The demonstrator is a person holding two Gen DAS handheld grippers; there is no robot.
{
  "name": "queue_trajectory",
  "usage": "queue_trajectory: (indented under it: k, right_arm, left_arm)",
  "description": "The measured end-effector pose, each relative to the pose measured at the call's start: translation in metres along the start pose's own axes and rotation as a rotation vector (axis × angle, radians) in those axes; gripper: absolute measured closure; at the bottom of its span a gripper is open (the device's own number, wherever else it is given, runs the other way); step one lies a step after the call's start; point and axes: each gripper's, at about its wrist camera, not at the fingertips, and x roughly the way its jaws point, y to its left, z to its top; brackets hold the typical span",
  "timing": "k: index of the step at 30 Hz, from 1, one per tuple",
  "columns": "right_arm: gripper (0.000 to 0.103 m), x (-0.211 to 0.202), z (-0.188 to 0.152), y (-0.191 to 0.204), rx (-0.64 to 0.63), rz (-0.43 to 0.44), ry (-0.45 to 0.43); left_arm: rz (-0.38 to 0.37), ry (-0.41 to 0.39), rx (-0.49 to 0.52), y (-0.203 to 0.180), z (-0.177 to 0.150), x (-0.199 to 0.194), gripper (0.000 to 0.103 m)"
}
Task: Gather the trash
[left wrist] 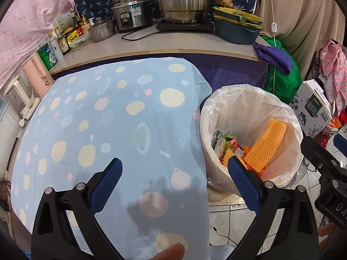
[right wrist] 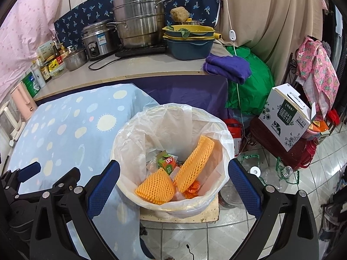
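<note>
A white bin lined with a clear plastic bag (right wrist: 173, 117) (left wrist: 249, 99) stands on the floor beside a table under a light blue dotted cloth (left wrist: 108, 119) (right wrist: 54, 125). Inside lie two orange foam fruit nets (right wrist: 195, 162) (left wrist: 266, 145), a green and orange drink carton (right wrist: 167, 162) (left wrist: 231, 142) and other wrappers. My right gripper (right wrist: 173, 184) hangs open just above the bin's near rim, nothing between its fingers. My left gripper (left wrist: 173, 182) is open over the cloth's right edge, its right finger (left wrist: 243, 179) in front of the bin. No trash shows on the cloth.
Behind the table a counter (right wrist: 130, 69) carries steel pots, a rice cooker, bottles and stacked basins. A purple cloth (right wrist: 229, 67) hangs off its corner above a green bag. A milk carton box (right wrist: 286, 117), empty bottles (right wrist: 286, 171) and clutter crowd the tiled floor right of the bin.
</note>
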Motion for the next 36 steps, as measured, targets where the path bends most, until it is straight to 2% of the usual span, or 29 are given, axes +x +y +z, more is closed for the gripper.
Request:
queue_trajectory:
  k: [11, 36]
  right_arm:
    - [0.007, 0.0082, -0.0007, 0.0007, -0.005, -0.006, 0.046]
    - [0.007, 0.0079, -0.0041, -0.0072, 0.005, -0.015, 0.045]
  left_arm:
    - [-0.002, 0.029, 0.014, -0.0013, 0.0024, 0.0070, 0.010]
    - [-0.002, 0.039, 0.032, -0.0093, 0.0013, 0.0105, 0.010]
